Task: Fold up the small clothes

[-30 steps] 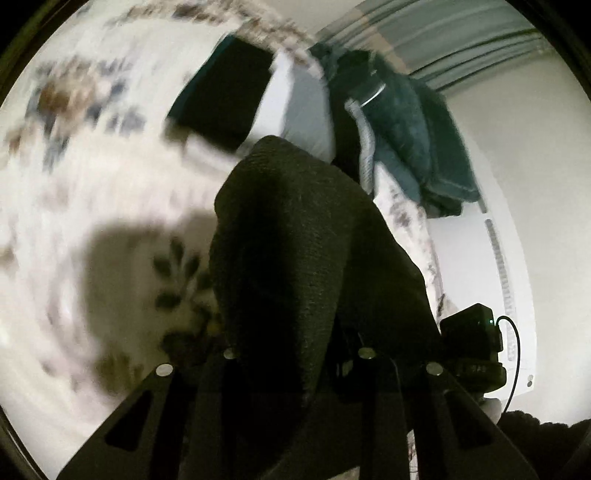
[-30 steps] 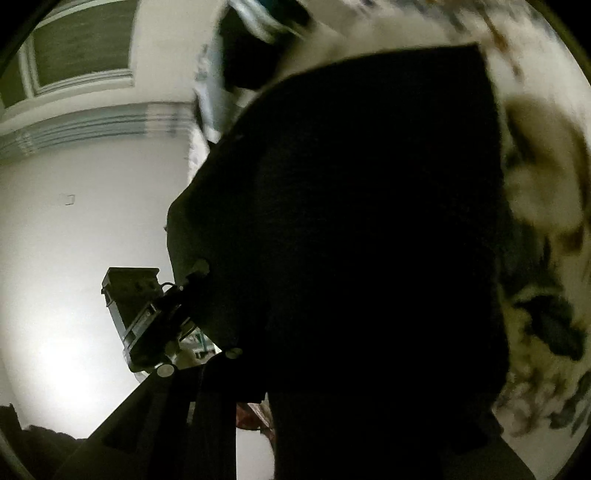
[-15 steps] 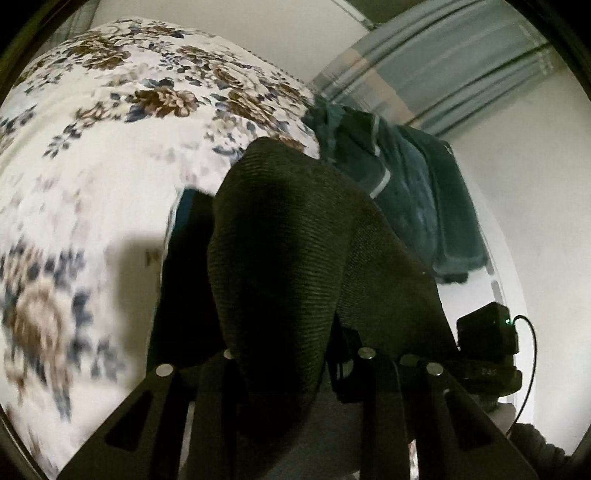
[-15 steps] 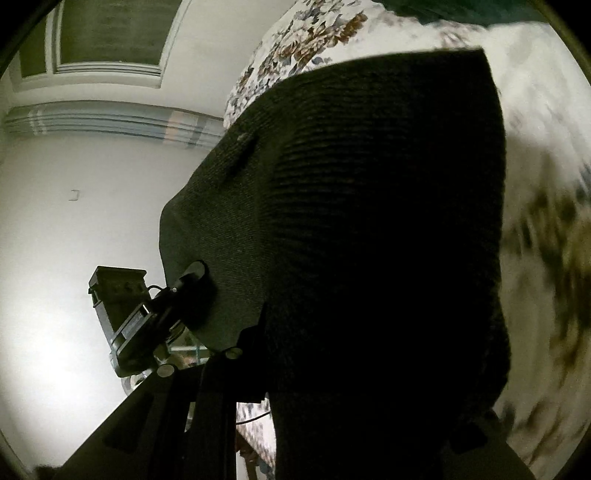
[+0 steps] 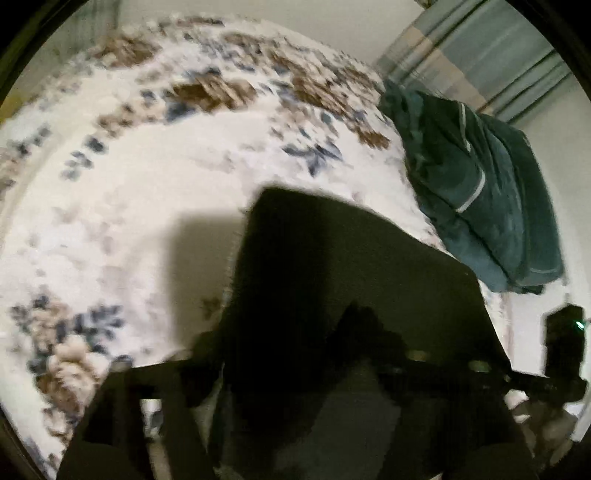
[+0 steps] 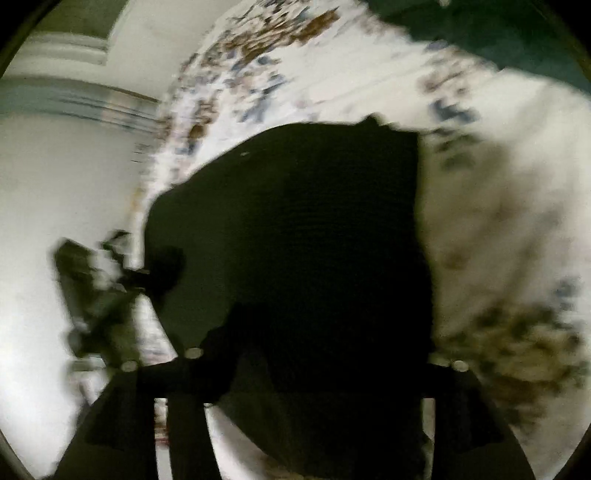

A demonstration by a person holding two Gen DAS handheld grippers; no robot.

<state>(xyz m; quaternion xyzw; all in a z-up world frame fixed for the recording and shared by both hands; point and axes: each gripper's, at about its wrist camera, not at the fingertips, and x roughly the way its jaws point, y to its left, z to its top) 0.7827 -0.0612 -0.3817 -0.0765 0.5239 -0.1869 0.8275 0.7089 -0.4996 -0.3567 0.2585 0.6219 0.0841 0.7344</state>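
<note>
A dark knitted garment (image 5: 332, 280) lies flat on the floral bedspread (image 5: 155, 192) straight ahead of my left gripper (image 5: 295, 373). Its near edge lies between the wide-apart left fingers, which look open. In the right wrist view the same garment (image 6: 303, 229) spreads ahead of my right gripper (image 6: 295, 362), whose fingers also stand wide apart with the cloth's near edge lying between them. Both views are blurred by motion. The fingertips are dark against the dark cloth.
A pile of dark green towels or clothes (image 5: 480, 192) lies at the bed's far right, also showing at the top right of the right wrist view (image 6: 480, 33). Striped curtains (image 5: 498, 55) and white walls stand behind. The other gripper's body (image 5: 561, 350) shows at right.
The garment was held up, draped over both grippers; now it lies flat on the bedspread, and both grippers' fingers have spread apart and drawn back from it.
</note>
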